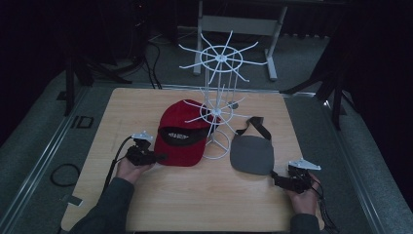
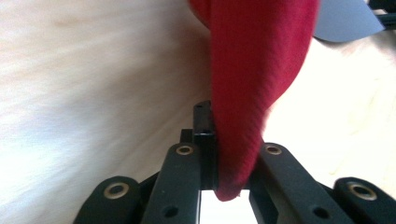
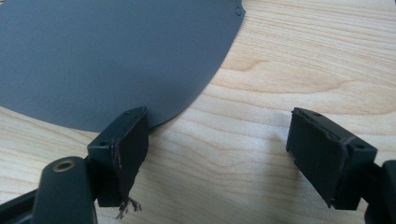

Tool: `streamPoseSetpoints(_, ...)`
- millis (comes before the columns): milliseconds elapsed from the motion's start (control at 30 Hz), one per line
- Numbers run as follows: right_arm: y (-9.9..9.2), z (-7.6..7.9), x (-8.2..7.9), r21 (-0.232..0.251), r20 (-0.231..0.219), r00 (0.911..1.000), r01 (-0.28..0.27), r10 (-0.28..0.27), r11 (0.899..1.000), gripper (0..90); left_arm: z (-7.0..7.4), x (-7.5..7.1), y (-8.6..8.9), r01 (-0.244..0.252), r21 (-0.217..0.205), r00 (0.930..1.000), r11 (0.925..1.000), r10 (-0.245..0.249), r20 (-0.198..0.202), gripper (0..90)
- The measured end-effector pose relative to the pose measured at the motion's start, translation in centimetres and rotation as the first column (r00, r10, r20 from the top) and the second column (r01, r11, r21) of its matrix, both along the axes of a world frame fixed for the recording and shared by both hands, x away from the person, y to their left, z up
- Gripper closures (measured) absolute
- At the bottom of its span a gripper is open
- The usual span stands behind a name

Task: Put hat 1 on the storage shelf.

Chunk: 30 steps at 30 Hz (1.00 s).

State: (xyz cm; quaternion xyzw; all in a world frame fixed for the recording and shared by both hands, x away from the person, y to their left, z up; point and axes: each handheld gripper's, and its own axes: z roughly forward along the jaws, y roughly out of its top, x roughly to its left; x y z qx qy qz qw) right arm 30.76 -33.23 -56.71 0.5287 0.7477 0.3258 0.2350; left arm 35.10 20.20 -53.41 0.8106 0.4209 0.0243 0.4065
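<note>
Looks like grab stage: left gripper clamped on red cap brim. Right gripper wide apart, grey visor at its 11 o'clock. Guessing next: lift cap toward white wire rack, 1 o'clock.

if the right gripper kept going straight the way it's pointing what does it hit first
Most likely the grey visor. The right gripper is open, and its one jaw already sits at the visor's curved edge, while bare wooden table lies ahead of the other jaw. How high the jaws ride above the table is unclear.
</note>
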Motion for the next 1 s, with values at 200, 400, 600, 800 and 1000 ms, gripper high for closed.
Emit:
streamPoseSetpoints(200,0.0,0.0,0.0,0.0,0.0,1.0,0.0,0.0,1.0,21.0,0.3,-0.4,1.0,-0.064,0.025,0.9968,0.9976,0.063,0.05,86.0)
streamPoseSetpoints(400,0.0,0.0,0.0,0.0,0.0,1.0,0.0,0.0,1.0,21.0,0.8,-0.7,2.2,-0.12,0.044,0.9889,0.9918,0.115,0.093,86.1)
streamPoseSetpoints(600,0.0,0.0,0.0,0.0,0.0,1.0,0.001,-0.001,1.0,21.0,1.3,-1.0,3.6,-0.146,0.063,0.9841,0.9872,0.139,0.111,86.1)
streamPoseSetpoints(800,0.0,0.0,0.0,0.0,0.0,1.0,0.001,-0.001,1.0,21.0,2.2,-1.2,5.0,-0.19,0.057,0.9734,0.98,0.181,0.14,86.1)
streamPoseSetpoints(1000,0.0,0.0,0.0,0.0,0.0,1.0,0.001,-0.001,1.0,21.0,3.4,-1.4,6.1,-0.23,0.049,0.9606,0.972,0.218,0.172,86.1)
